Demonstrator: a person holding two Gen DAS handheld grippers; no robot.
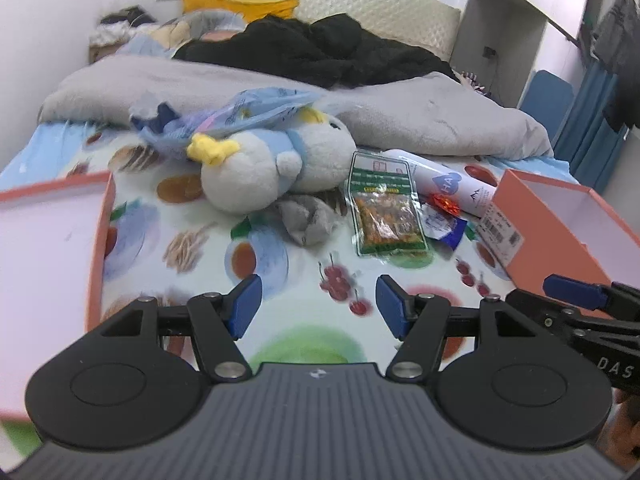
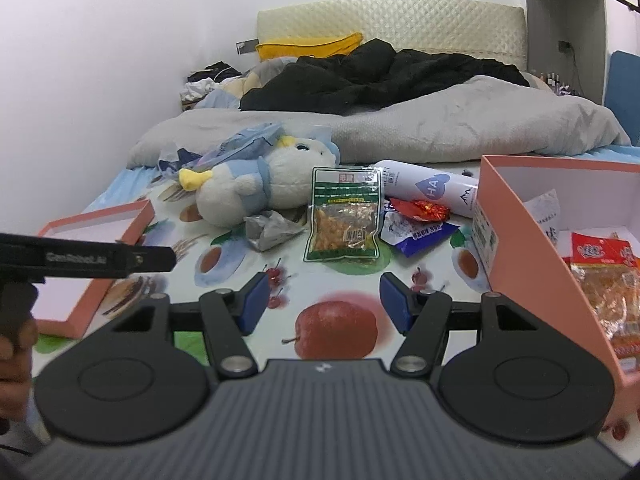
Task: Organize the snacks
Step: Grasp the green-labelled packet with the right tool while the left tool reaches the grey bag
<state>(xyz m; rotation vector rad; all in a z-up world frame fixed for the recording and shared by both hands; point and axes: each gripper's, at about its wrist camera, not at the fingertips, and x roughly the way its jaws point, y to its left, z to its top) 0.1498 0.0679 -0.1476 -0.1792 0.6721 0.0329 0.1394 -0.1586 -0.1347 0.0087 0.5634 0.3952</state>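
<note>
Fruit-printed bedsheet (image 2: 340, 280) covers the bed in front of me, with a grey blanket (image 2: 460, 128) and black clothes (image 2: 380, 76) bunched toward the quilted headboard (image 2: 400, 20) at twelve o'clock. My left hand-held gripper (image 1: 318, 306) has its blue pads spread wide with nothing between them, and my right hand-held gripper (image 2: 320, 304) is just as wide and holds nothing. On the side of the left tool, seen from the right wrist at nine o'clock, I can read "GenRobot.AI".

The green-bordered snack bag (image 2: 344, 216) lies flat on the sheet at twelve o'clock from both of my tools; its top half is green with small print too fine to read, its lower half is a clear window showing orange-yellow pieces, and there is a barcode near the bottom. Just beside it at one o'clock sit a red foil snack (image 2: 424, 210) and a blue and white packet (image 2: 420, 232), touching each other. Behind them lies a white bottle (image 2: 432, 188) with a blue heart marked "HA".

At two o'clock the open pink box (image 2: 520, 208) carries a barcode label on its end and holds a red and orange snack pack (image 2: 608, 272). A pink lid (image 2: 100, 240) rests at nine o'clock. A white and blue plush bird (image 2: 256, 188) lies at eleven o'clock.
</note>
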